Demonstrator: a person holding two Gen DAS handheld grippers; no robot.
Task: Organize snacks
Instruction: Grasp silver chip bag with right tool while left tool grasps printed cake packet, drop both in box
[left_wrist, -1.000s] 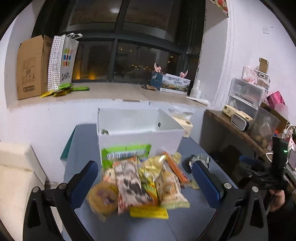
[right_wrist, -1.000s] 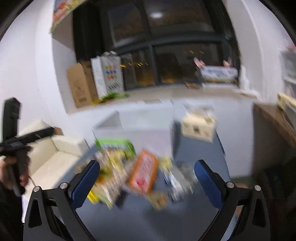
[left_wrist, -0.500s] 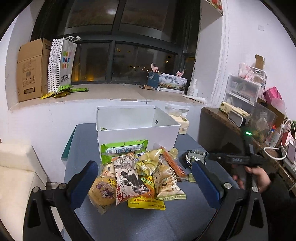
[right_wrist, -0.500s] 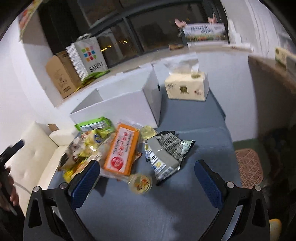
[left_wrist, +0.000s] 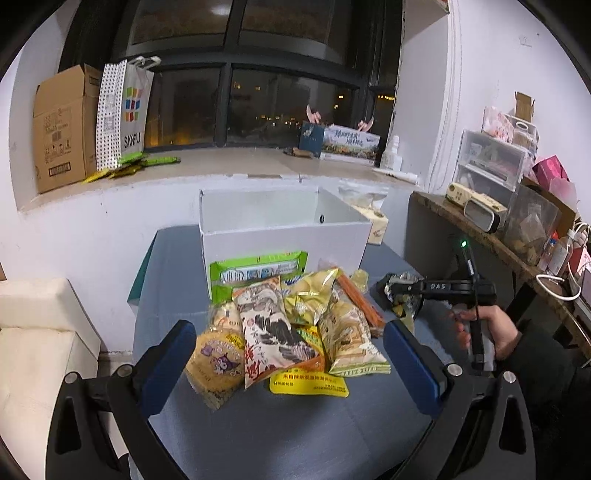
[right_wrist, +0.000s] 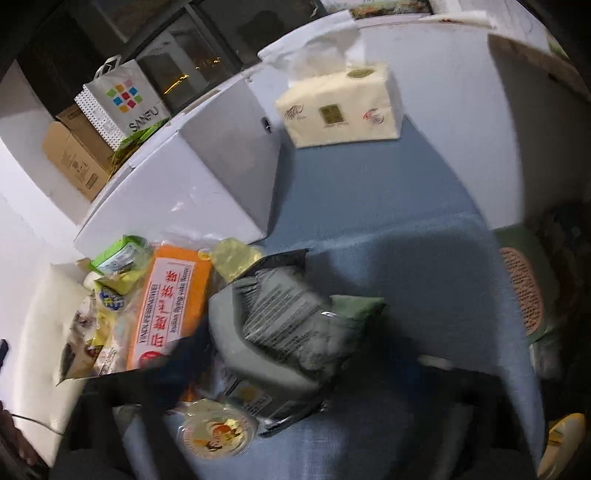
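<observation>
Right tongs (right_wrist: 273, 354): closing around the grey packet (right_wrist: 284, 325); grip unclear.
Left tongs (left_wrist: 288, 365): wide open, empty.
Risk: the slick packet slips out.

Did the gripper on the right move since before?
Yes. The right gripper came in from the table's right side, toward the grey snack bag, white box unmoved; its jaws have been closing around it.
</observation>
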